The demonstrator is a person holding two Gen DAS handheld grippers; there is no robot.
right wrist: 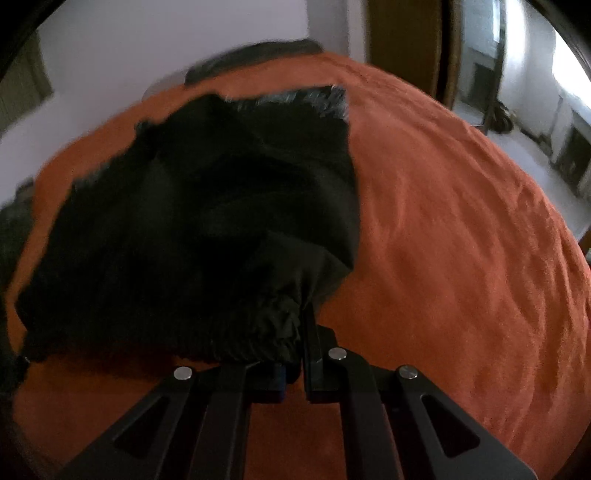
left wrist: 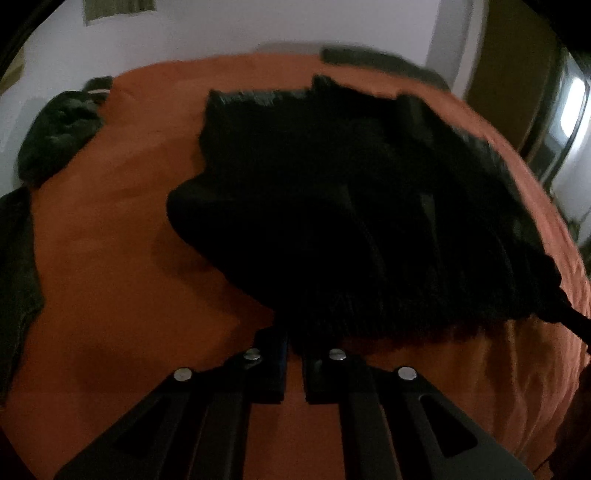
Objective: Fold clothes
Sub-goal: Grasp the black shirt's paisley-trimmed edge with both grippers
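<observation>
- No brand marks, labels or writing can be read on anything in either view; both are dim and blurred.
- Left gripper (left wrist: 293, 363), black two-finger tool with silver rivets: fingers drawn close together, only a narrow gap between them. The near edge of the black fabric garment (left wrist: 351, 206) runs down into that gap, so the fingers appear clamped on it (the exact contact is lost in shadow).
- Right gripper (right wrist: 300, 354), same black build: fingers also nearly closed, pinching a gathered, puckered edge of the black fabric garment (right wrist: 207, 229), which looks like an elastic waistband. The cloth bunches up just ahead of the fingertips.
- The garment lies spread on the rust-orange bed cover (left wrist: 110, 258), its near edge lifted between the two grippers and its far edge resting flat near the head of the bed. In the right wrist view the far edge shows a paler, greyish strip.
- In the right wrist view the orange cover (right wrist: 443, 240) is bare and wrinkled to the right of the garment.
- A dark crumpled cloth heap (left wrist: 59, 136) sits at the far left edge of the bed, well apart from the garment.
- Another dark cloth piece (left wrist: 16, 273) lies along the left edge, nearer the camera.
- A dark elongated item (left wrist: 376, 61) lies at the head of the bed against the pale wall (left wrist: 229, 29) (too blurred to identify).
</observation>
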